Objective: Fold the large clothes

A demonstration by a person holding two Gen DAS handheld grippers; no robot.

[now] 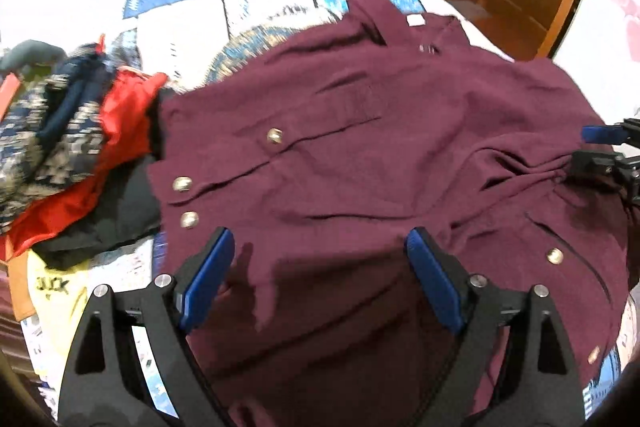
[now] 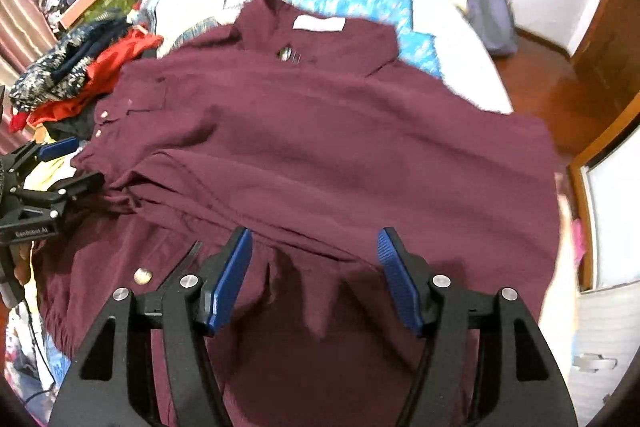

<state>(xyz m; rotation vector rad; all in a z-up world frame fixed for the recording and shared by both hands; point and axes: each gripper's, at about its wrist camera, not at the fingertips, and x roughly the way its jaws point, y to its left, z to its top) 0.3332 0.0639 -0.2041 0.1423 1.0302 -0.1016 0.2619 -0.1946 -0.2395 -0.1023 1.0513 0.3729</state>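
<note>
Shirt (image 1: 360, 147): maroon, on bed (image 2: 472, 67), sides seemingly folded in
Left tongs (image 1: 320, 247): spread, empty
Right tongs (image 2: 314, 247): spread, empty
Left: final fold

Black lettering "GenRobot AI" stood on the left gripper (image 2: 60, 163) body. Dark scrawl on yellow cloth (image 1: 56, 287) was illegible.
</note>
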